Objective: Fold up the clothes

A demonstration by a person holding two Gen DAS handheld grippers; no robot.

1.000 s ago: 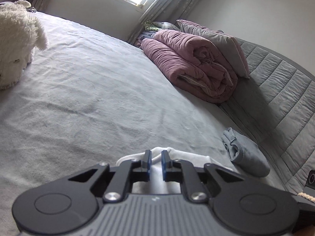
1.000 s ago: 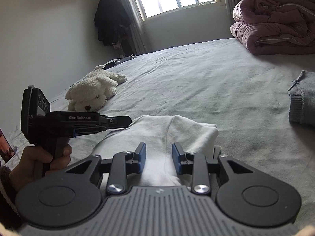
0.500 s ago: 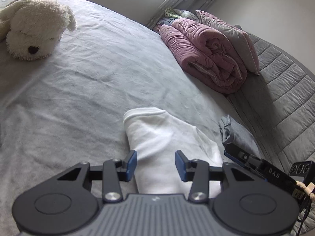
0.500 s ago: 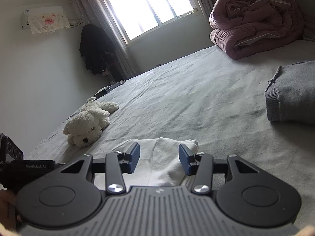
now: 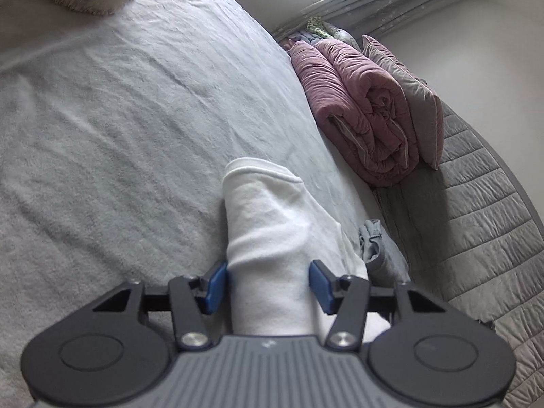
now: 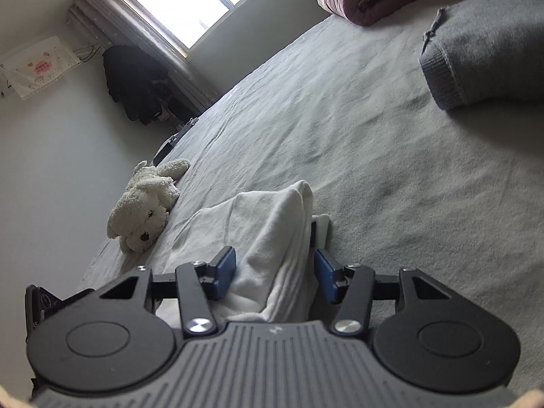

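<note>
A folded white garment point(image 5: 268, 210) lies on the grey bed sheet point(image 5: 119, 136). My left gripper point(image 5: 270, 282) straddles its near end, and its jaws are opening with the cloth between the blue pads point(image 5: 216, 285). In the right wrist view the same white garment point(image 6: 268, 217) rises in a bunched fold between the jaws of my right gripper point(image 6: 275, 268), which are also opening. A gap shows beside its left pad point(image 6: 224, 272). Neither gripper pinches the cloth. Part of the left gripper's body point(image 6: 44, 302) shows at the left edge.
A folded grey garment point(image 5: 374, 255) lies just right of the white one, large in the right wrist view point(image 6: 482, 51). A rolled pink quilt point(image 5: 360, 108) and a pillow point(image 5: 418, 102) rest against the quilted headboard point(image 5: 476, 204). A white plush dog point(image 6: 142, 210) lies to the left.
Both grippers' jaws have widened from nearly shut. Both have rolled, tilting the views, and sunk closer over the white garment, which now lies between the pads.
</note>
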